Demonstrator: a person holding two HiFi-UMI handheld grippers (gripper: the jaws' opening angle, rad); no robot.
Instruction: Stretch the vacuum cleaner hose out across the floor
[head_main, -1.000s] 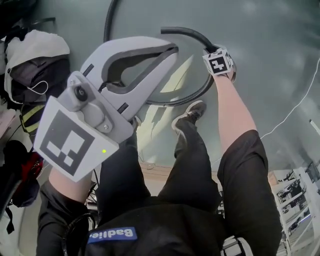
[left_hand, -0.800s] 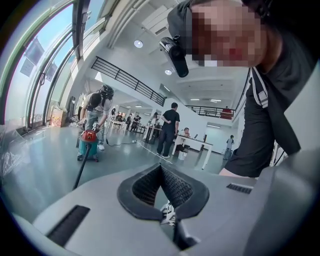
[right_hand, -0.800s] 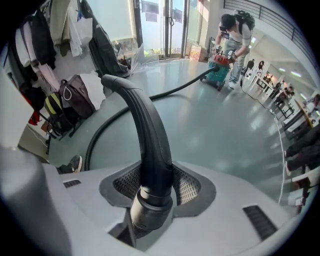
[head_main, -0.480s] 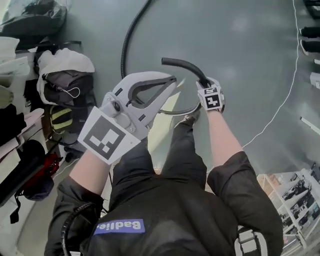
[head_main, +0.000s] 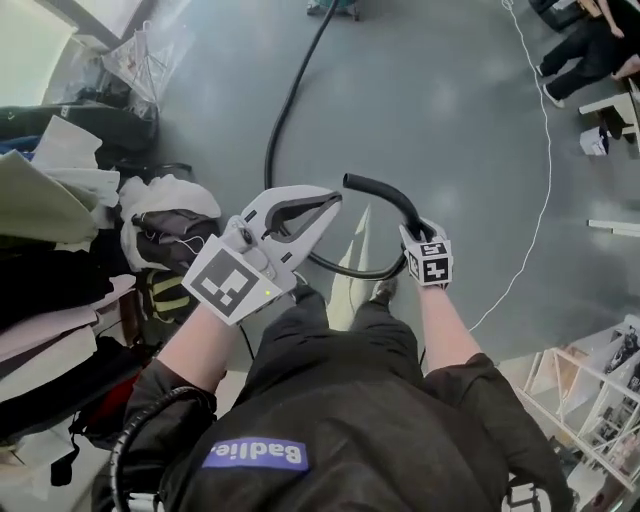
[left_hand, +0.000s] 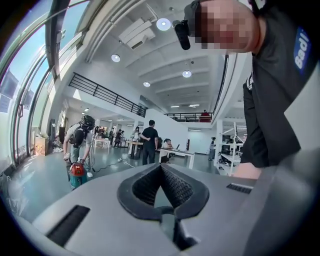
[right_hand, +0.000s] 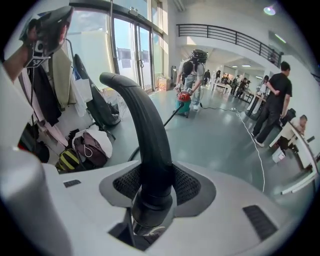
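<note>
Holds left gripper at 9 o'clock, jaws together on nothing. Clamps right gripper at 3 o'clock on vacuum cleaner hose, at its curved end; trails rest over floor toward 12 o'clock.

The floor is that glossy grey-green poured stuff, pretty reflective. The black vacuum hose snakes across it from the far end, where a red and teal vacuum cleaner stands, and curls round near the person's shoe. A thin white cable trails along the right, well apart from the hose. Bags are heaped along the left edge.
</note>
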